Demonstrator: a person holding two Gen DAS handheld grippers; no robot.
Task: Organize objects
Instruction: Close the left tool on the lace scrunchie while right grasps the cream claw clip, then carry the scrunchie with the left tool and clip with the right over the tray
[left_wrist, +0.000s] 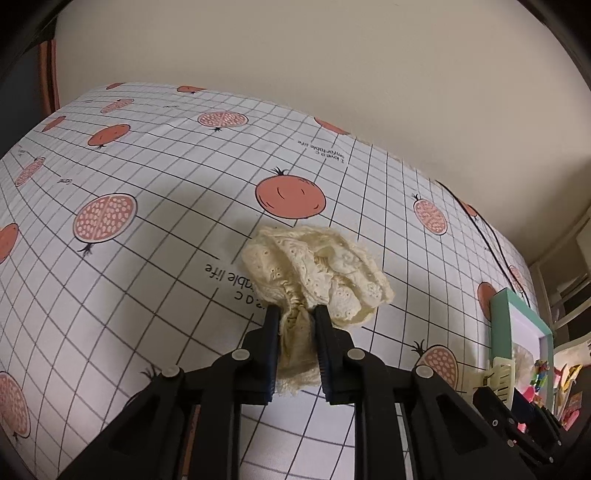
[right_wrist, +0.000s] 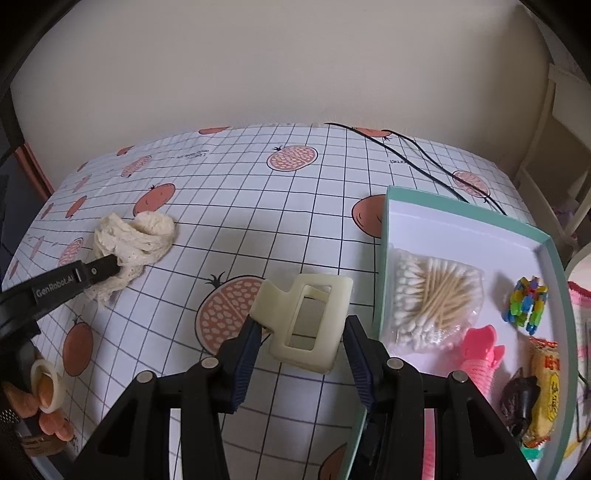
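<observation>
A cream lace scrunchie (left_wrist: 317, 266) rests on the pomegranate-print tablecloth (left_wrist: 147, 166), and my left gripper (left_wrist: 297, 314) is shut on its near end. The right wrist view shows the same scrunchie (right_wrist: 140, 236) at the left, with the left gripper (right_wrist: 110, 267) clamped on it. My right gripper (right_wrist: 301, 325) is shut on a cream rectangular hair claw clip (right_wrist: 334, 310), held just above the cloth beside the teal box (right_wrist: 382, 258). From the left wrist camera, that clip (left_wrist: 498, 373) and box (left_wrist: 517, 314) sit at the far right.
The teal box holds a bag of cotton swabs (right_wrist: 436, 295), a pink item (right_wrist: 480, 354), a small multicoloured toy (right_wrist: 526, 306), a yellow packet (right_wrist: 546, 387) and a dark object (right_wrist: 517, 402). A black cable (right_wrist: 424, 166) crosses the far right of the table. A hand (right_wrist: 48, 391) shows at lower left.
</observation>
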